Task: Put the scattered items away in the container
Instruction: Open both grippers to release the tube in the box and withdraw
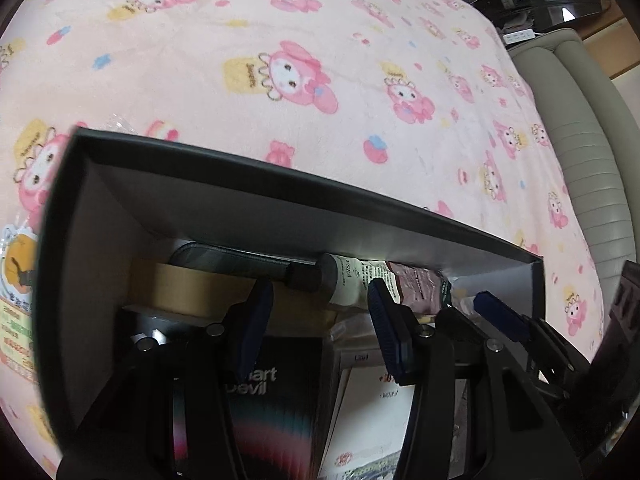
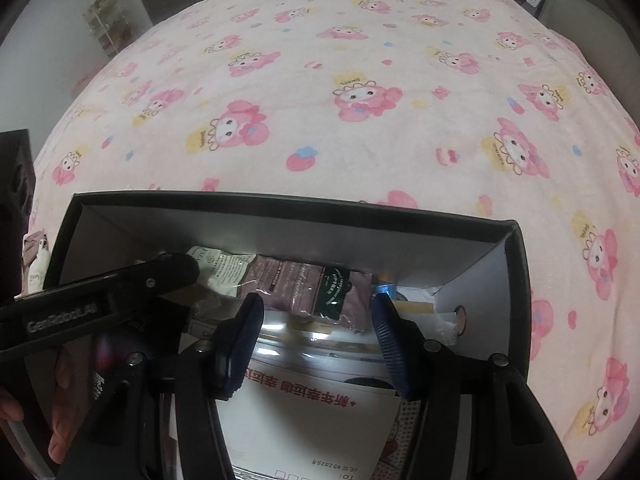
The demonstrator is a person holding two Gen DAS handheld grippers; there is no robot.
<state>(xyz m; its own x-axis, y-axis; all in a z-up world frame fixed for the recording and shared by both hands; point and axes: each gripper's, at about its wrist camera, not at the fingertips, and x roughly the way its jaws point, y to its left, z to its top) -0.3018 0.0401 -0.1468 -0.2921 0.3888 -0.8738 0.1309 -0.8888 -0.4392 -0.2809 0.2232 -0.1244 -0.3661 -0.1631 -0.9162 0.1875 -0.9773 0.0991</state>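
A black open box (image 1: 304, 196) (image 2: 280, 204) sits on a pink cartoon-print blanket and holds several items: a brown tape roll (image 1: 180, 292), a black "Smart Devil" box (image 1: 276, 404), a white tube (image 1: 348, 280), mauve sachets (image 2: 304, 284) and a white card with red print (image 2: 312, 420). My left gripper (image 1: 320, 328) is open and empty over the box's left half. My right gripper (image 2: 316, 344) is open and empty over the card and sachets. The left gripper's body (image 2: 100, 296) also shows in the right wrist view.
The pink blanket (image 2: 360, 100) covers the bed beyond the box. A snack packet (image 1: 16, 280) lies left of the box. A small plush (image 2: 36, 260) lies by the box's left wall. A grey cushioned bed edge (image 1: 588, 168) runs along the right.
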